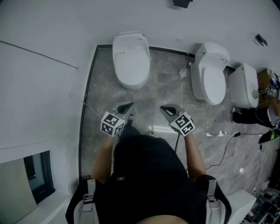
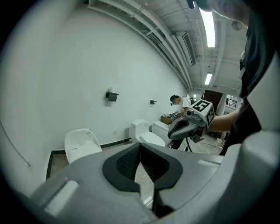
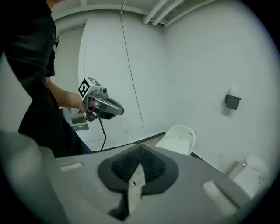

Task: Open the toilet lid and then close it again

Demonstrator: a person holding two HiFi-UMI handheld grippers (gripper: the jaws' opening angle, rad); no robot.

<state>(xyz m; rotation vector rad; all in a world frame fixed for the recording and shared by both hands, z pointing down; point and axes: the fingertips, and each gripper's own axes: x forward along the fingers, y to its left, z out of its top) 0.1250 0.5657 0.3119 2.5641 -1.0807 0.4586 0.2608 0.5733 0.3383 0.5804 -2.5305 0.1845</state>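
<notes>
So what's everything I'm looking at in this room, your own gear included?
toilets: three, white, along the wall; one straight ahead, two further right
floor: one, grey marble, under the toilets
wall fittings: two, black, on the white wall
cable: one, black, on the floor at right
window: one, dark, lower left
other person: one, dark clothes, far right
left gripper: one, grey, shut, empty
right gripper: one, grey, shut, empty
</notes>
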